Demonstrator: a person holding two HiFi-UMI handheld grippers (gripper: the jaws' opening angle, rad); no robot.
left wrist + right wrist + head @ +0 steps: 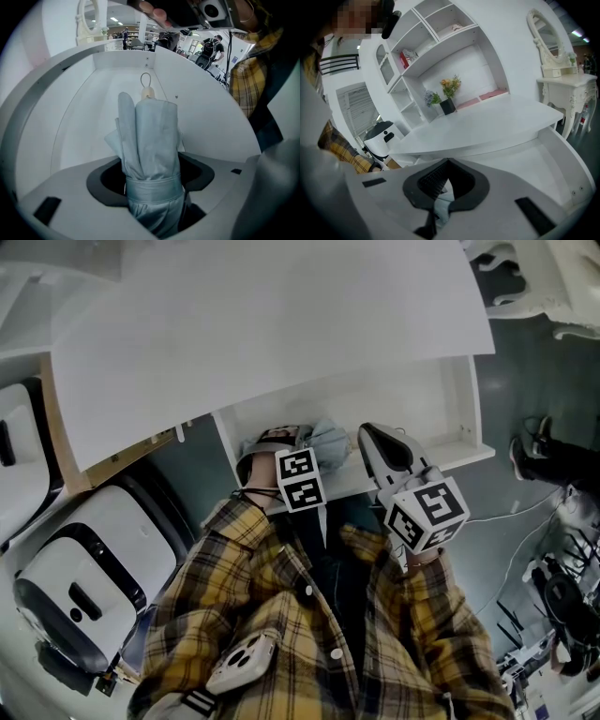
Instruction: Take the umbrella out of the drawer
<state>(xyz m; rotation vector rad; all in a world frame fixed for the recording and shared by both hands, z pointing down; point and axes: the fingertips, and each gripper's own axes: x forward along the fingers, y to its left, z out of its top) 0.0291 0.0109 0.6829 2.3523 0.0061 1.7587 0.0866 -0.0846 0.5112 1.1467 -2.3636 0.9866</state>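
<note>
The folded pale-blue umbrella (328, 439) lies in the open white drawer (469, 409) under the desk top. In the left gripper view the umbrella (150, 136) runs away from the camera, bound by a strap. Its cream handle (147, 92) with a loop points at the drawer's far wall (201, 108). My left gripper (151, 174) points steeply down and straddles the strapped end, jaws wide, with a dark gap on each side. In the head view this left gripper (281, 444) is in the drawer. My right gripper (380, 442) hovers beside it over the drawer's front, jaws together. The right gripper (447, 161) holds nothing.
The white desk top (262, 324) overhangs the drawer's back. A white rounded appliance (84, 587) stands on the floor at the left. Cables and gear (562, 587) lie at the right. A shelf unit with a flower pot (447, 93) and a dressing table (562, 79) stand beyond.
</note>
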